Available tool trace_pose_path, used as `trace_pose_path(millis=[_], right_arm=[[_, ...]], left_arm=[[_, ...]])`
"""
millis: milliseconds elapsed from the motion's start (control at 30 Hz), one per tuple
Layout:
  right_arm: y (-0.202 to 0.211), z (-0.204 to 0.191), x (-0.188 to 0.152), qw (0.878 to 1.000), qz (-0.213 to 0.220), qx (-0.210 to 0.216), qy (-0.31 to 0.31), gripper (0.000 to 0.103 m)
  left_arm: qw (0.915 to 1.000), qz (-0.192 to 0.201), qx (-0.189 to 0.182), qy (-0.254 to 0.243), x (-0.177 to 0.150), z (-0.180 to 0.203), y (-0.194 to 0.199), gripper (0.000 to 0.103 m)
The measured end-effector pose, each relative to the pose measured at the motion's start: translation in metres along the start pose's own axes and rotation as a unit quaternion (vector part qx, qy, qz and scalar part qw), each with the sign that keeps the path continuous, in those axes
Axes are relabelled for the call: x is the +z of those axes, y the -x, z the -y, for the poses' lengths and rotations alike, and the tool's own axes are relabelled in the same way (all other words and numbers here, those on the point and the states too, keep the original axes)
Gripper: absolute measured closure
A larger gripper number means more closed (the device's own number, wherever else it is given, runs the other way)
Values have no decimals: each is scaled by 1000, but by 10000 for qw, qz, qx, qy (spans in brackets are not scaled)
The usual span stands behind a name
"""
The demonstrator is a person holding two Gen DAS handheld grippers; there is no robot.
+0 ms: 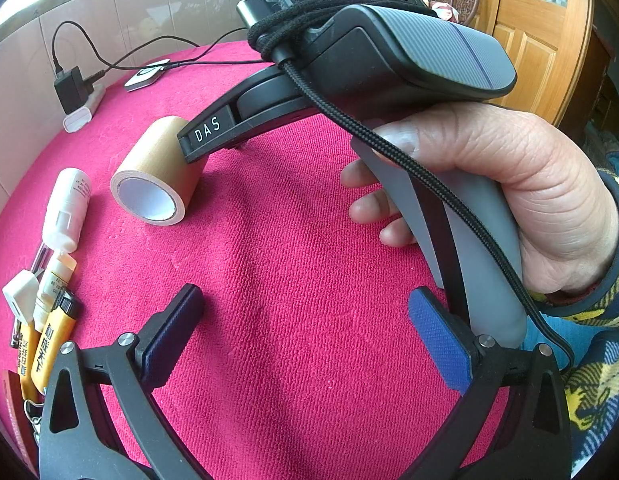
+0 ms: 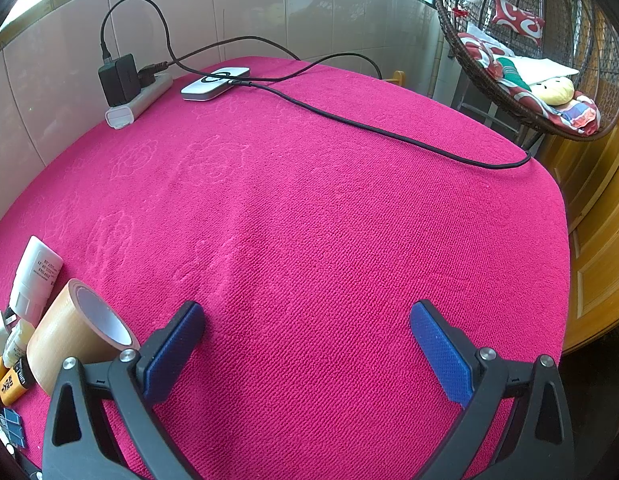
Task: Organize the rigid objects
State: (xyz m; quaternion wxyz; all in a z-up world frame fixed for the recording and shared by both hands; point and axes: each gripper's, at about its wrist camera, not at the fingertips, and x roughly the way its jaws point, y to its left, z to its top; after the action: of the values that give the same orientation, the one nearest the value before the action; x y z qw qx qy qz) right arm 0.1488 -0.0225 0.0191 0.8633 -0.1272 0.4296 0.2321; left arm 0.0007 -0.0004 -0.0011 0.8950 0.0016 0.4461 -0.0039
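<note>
Small items already sit grouped at the left edge: lighters (image 1: 49,344), white tube (image 1: 69,204), tape roll (image 1: 157,172) just beside; both grippers (image 1: 305,336) (image 2: 307,344) spread, empty

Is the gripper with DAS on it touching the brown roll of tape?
Cannot tell. In the left wrist view the right gripper overlaps the tape roll, hiding any gap. In the right wrist view the roll sits left of the open jaws.

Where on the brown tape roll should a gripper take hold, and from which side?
Grip the tape roll across its curved brown outer wall, coming down from above. It lies on its side on the pink cloth, its white core facing the left wrist camera, so the two flat ends are also open to the fingers.
</note>
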Motion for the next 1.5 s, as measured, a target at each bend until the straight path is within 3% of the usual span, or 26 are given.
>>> trace_pose_path(millis=[200,300,400,467,533,667,767,833,900,1067,1133,1200,1300,1500], right_arm=[[0,1,1,10000,10,36,-25,0],[3,3,0,9999,38,110,-85,0],[7,11,-2,9990,115,389,-185,0],[12,22,-1,9958,211,811,-368,0],[17,32,2,9902,346,1239,-549,0],[31,35,12,9801,716,1781,-497,0],[53,22,19,9674,1112,2275,41,0],[64,10,20,9602,1217,2473,452,0],[70,-5,19,9513,1213,2677,929,0],[69,-28,9,9367,1135,2858,1677,1],[68,-33,4,9312,1088,2894,1931,1],[66,-44,-2,9261,1051,2836,2257,1],[56,-59,-5,9233,895,2725,2553,11],[48,-68,-11,9219,683,2646,2747,27]], left_arm=[[10000,3,19,-1,0,0,1,0],[9997,4,224,125,-5,-1,9,0],[9985,378,68,401,-12,-5,42,0],[9950,728,45,679,-19,-13,73,0],[9889,1108,261,954,-31,-25,108,0],[9660,1725,1204,1505,-61,-61,171,0],[9517,1926,1389,1944,-79,-91,196,0],[9460,1813,1625,2140,-87,-110,199,0],[9469,1425,1867,2195,-90,-125,190,0],[9612,686,1581,2153,-90,-132,150,1],[9666,388,1572,1986,-88,-132,129,10],[9677,231,1503,2010,-90,-135,118,11],[9682,170,1359,2094,-89,-141,113,19],[9699,-93,1429,1970,-83,-145,101,19]])
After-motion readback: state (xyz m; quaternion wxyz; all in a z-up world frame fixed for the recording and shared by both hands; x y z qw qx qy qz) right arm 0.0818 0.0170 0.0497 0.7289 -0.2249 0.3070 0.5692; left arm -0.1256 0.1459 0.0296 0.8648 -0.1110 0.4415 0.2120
